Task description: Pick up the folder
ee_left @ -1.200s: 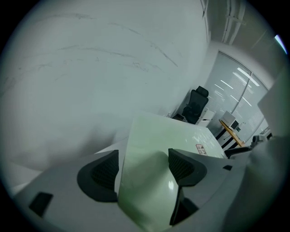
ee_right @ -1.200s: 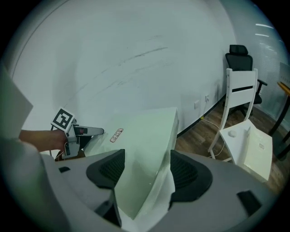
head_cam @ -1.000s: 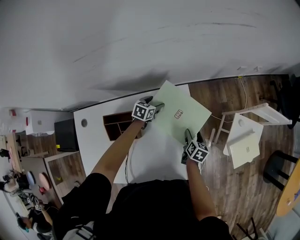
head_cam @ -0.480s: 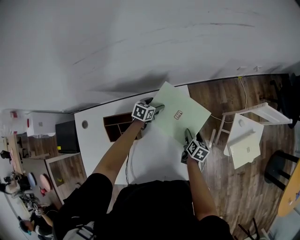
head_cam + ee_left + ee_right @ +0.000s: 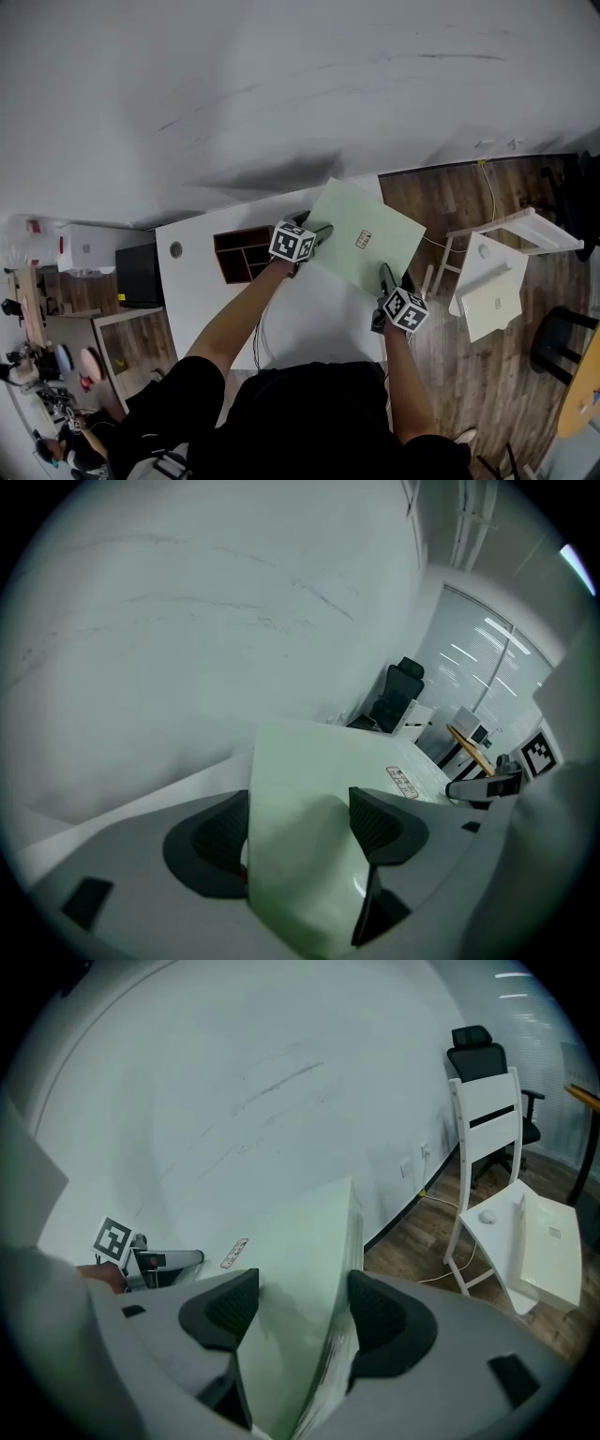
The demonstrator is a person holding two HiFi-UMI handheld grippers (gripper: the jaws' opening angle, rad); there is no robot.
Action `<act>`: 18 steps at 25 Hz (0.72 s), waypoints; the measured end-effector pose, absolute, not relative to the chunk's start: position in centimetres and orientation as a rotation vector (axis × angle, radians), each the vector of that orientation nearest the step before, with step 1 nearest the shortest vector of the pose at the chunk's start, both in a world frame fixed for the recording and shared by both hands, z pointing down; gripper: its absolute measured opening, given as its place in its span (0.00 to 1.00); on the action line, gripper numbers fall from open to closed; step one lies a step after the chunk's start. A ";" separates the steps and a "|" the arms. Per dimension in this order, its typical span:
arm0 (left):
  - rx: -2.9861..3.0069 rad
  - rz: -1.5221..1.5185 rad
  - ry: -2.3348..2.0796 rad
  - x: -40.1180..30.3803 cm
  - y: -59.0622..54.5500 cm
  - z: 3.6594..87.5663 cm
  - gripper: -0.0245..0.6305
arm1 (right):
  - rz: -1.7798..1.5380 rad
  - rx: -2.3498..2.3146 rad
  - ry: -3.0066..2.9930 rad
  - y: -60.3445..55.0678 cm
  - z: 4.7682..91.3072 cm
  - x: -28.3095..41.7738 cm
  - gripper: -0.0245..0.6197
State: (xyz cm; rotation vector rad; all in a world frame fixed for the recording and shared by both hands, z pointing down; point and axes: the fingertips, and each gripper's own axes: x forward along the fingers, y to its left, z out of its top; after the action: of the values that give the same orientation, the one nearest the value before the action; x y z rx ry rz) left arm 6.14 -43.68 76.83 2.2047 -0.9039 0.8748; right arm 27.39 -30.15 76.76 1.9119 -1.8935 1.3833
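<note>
Left tongs (image 5: 300,822) and right tongs (image 5: 292,1307) clamp pale-green folder (image 5: 375,220).

Head view looks steeply down from above the person, with the white table (image 5: 202,281) at centre and the wall (image 5: 281,94) at 12 o'clock. Each gripper view sits close behind its own jaws. All three share the green folder (image 5: 375,220). The left gripper view catches the right gripper (image 5: 469,787) at 3 o'clock.
</note>
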 end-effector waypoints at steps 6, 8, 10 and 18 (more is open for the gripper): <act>2.304 0.793 -0.952 7.1 -41.9 71.9 0.55 | 1.292 1.956 -1.964 -28.4 73.1 28.2 0.50; 2.343 0.755 -0.967 7.1 -41.6 69.6 0.55 | 1.265 1.967 -2.000 -28.0 71.5 28.3 0.50; 2.377 0.724 -0.983 7.0 -41.3 67.6 0.55 | 1.225 1.983 -2.040 -27.7 69.8 28.2 0.50; 2.469 0.604 -1.134 4.8 -37.0 60.3 0.55 | 1.031 1.958 -2.221 -25.8 63.5 27.1 0.50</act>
State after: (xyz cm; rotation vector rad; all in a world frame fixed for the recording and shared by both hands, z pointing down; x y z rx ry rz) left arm 4.83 -37.04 60.31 2.4687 -1.1341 0.6041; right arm 27.09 -25.77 63.47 1.9583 -2.2206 1.0309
